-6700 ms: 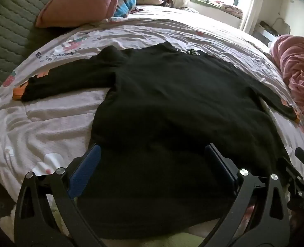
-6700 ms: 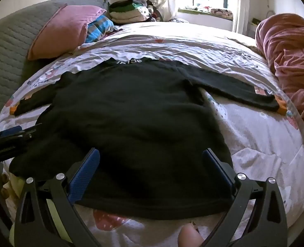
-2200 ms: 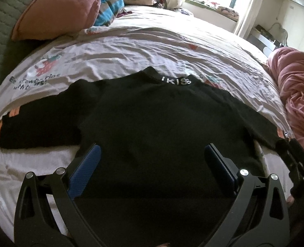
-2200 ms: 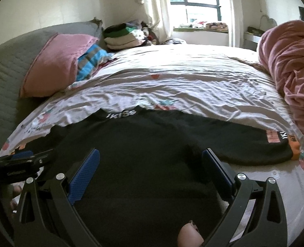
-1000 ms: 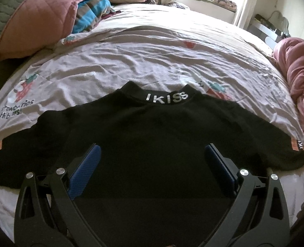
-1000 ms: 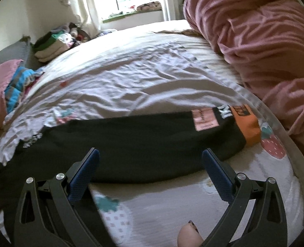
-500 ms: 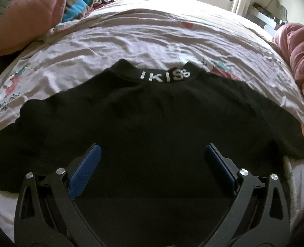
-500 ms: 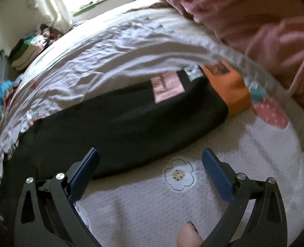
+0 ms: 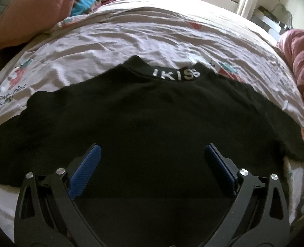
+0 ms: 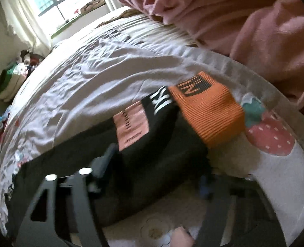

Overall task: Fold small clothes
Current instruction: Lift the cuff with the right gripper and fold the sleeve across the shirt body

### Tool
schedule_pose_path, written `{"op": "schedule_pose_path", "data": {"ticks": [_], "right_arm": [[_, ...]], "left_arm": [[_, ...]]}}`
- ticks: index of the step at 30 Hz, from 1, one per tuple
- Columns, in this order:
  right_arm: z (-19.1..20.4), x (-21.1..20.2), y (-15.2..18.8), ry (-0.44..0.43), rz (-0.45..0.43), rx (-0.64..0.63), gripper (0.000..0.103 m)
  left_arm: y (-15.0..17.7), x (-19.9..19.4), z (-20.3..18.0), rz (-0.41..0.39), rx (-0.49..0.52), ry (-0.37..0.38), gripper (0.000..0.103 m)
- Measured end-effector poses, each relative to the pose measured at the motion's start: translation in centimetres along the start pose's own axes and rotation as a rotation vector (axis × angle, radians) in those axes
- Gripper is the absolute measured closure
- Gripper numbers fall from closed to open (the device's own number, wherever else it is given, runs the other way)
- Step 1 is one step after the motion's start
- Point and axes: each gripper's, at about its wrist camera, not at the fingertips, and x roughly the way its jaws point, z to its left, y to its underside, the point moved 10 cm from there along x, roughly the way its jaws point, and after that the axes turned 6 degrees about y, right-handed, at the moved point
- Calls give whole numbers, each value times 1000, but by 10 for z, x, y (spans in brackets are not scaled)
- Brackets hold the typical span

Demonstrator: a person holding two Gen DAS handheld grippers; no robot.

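While the black sweater lay flat on the printed bedsheet, collar at the far side, the left gripper hovered above its body with jaws spread wide and nothing clamped. At the right, the right gripper straddled the sleeve near the orange cuff; its jaws were closing around the fabric.

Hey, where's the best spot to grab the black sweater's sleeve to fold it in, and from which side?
Probably the black sleeve just short of the orange cuff, coming from above with one finger on each long edge. It lies flat and narrow on the bedsheet, so the pinch spans it. The right gripper straddles that spot, jaws closing.
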Motion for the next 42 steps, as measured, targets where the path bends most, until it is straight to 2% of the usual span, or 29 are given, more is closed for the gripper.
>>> {"op": "schedule_pose_path", "data": {"ticks": [1, 2, 3, 4, 14, 21, 31, 42], "right_arm": [[-2, -1, -2, -2, -5, 5, 69], [-4, -2, -3, -13, -9, 12, 74], [-4, -4, -4, -28, -9, 16, 83], [-2, -7, -5, -52, -10, 14, 86], [42, -69, -17, -138, -154, -135, 93], [85, -110, -18, -216, -198, -201, 94], [151, -153, 4, -259, -258, -345, 94], [205, -189, 34, -340, -266, -434, 94]], "left_arm": [[-2, -3, 3, -8, -6, -5, 9], [-3, -6, 5, -13, -8, -8, 9], [-5, -9, 8, -22, -13, -11, 9], [-6, -13, 11, -29, -19, -11, 9], [-16, -41, 22, -74, -62, 15, 9], [-20, -64, 26, -109, -88, 62, 9], [-22, -86, 40, -151, -73, 52, 9], [-19, -94, 67, -179, -88, 14, 9]]}}
